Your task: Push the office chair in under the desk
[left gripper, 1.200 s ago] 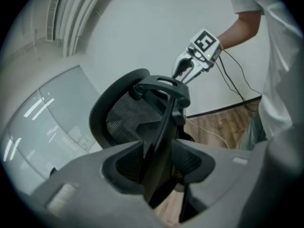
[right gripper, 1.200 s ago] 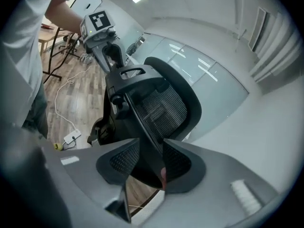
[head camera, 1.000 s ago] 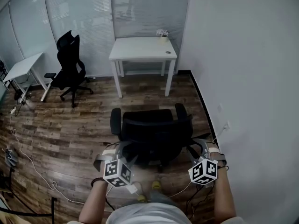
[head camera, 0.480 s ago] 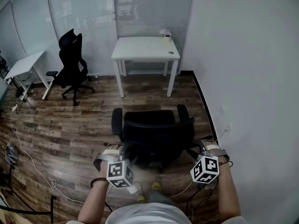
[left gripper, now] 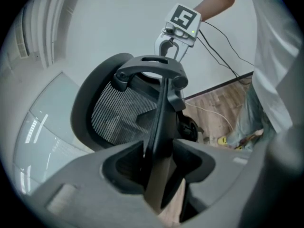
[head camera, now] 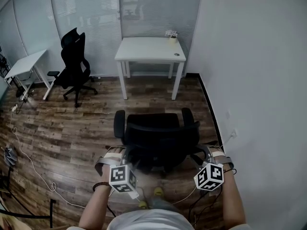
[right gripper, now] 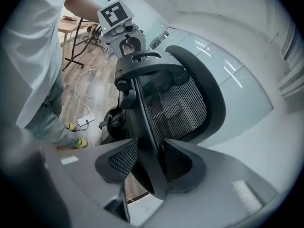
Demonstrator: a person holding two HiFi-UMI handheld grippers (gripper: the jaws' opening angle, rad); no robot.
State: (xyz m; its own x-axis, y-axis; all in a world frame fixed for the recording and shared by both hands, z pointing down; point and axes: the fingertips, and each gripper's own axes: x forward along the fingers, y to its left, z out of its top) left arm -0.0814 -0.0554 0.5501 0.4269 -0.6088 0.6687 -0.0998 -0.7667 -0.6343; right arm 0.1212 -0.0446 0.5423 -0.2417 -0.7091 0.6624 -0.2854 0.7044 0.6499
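A black mesh-backed office chair (head camera: 160, 133) stands on the wood floor with its seat toward the white desk (head camera: 148, 49), a good stretch short of it. My left gripper (head camera: 127, 158) is at the backrest's left edge. In the left gripper view the thin backrest rim (left gripper: 161, 108) runs between the jaws of that gripper (left gripper: 161, 151), and they close on it. My right gripper (head camera: 202, 153) is at the right edge. Its jaws (right gripper: 151, 151) are opening with the rim (right gripper: 142, 108) still between them. Each gripper view shows the other gripper across the backrest.
A wall (head camera: 254, 104) runs close along the chair's right side. A small plant (head camera: 171, 34) sits on the desk's back corner. A second black chair (head camera: 72, 66) and another white desk (head camera: 24, 66) stand at the left. Cables (head camera: 29, 162) trail over the floor at left and by the person's feet.
Chair and both grippers stay in nearly the same place. Only the head view has shifted a little.
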